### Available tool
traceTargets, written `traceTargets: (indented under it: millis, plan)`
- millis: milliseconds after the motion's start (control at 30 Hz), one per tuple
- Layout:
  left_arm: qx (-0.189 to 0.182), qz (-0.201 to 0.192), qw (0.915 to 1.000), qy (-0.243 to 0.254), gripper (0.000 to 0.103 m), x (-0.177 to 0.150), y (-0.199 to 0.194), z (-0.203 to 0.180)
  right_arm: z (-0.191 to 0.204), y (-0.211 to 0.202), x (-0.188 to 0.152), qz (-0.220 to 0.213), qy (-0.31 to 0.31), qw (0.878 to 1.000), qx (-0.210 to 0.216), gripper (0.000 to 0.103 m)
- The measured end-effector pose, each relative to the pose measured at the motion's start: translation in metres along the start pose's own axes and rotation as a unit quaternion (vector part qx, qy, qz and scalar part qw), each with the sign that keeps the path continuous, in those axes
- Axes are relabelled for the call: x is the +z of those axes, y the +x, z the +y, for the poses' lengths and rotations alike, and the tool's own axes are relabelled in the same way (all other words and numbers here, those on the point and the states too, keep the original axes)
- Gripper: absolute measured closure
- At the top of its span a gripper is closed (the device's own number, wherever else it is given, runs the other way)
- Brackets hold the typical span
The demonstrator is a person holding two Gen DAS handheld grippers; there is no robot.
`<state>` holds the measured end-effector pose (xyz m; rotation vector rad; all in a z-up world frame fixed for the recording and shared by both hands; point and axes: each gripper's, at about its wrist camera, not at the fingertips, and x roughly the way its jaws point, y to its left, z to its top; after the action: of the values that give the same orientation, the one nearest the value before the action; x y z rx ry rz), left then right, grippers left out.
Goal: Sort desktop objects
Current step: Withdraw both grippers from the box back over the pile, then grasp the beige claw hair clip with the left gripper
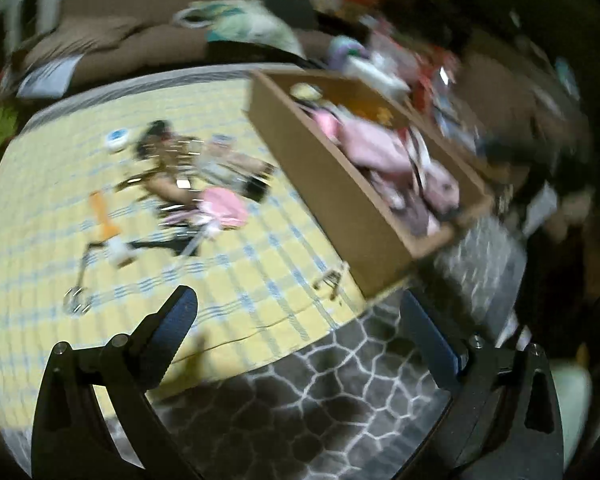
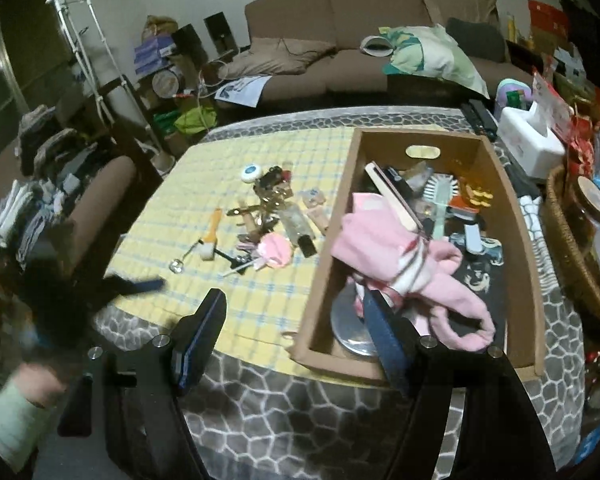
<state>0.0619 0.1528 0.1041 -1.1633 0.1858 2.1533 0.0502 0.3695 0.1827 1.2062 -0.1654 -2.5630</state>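
Observation:
A pile of small objects (image 2: 272, 216) lies on the yellow checked cloth (image 2: 228, 280): an orange-handled tool (image 2: 212, 232), a pink round item (image 2: 276, 250), a white round tin (image 2: 251, 172) and keys. A wooden box (image 2: 324, 280) to the right holds a pink garment (image 2: 404, 256), a brush (image 2: 440, 196) and other items. My left gripper (image 1: 296, 308) is open and empty above the table's near edge; the view is blurred. It also shows blurred at the left in the right wrist view (image 2: 140, 284). My right gripper (image 2: 296, 320) is open and empty over the box's near corner.
A white tissue box (image 2: 528, 140) and a wicker basket (image 2: 568, 240) stand right of the wooden box. A brown sofa (image 2: 340, 40) is behind the table, a chair with clothes (image 2: 60, 184) at the left. The grey patterned table cover (image 2: 300, 412) shows at the near edge.

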Motion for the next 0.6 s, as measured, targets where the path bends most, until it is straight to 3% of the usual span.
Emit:
traceTargets:
  millis: [133,267,433,533,600]
  plan:
    - [0.013,0.013,0.9977,0.065,0.007,0.0,0.041,-0.029,0.002,0.006,0.004,0.008,-0.004,1.0,-0.008,0.03]
    - [0.008,0.012,0.9965,0.082,0.017,0.002,0.068,-0.035,-0.002,0.009,0.005,0.011,-0.001,1.0,-0.011,0.03]
    - [-0.02,0.017,0.9944,0.102,0.018,-0.001,0.082,-0.035,-0.013,0.014,0.006,0.016,0.004,1.0,-0.013,0.03]
    - [-0.036,0.015,0.9927,0.114,0.026,-0.003,0.082,-0.035,-0.017,0.02,0.007,0.018,0.01,1.0,-0.009,0.03]
    - [-0.053,0.016,0.9907,0.124,0.038,-0.003,0.081,-0.035,-0.017,0.023,0.006,0.02,0.009,1.0,-0.007,0.03]
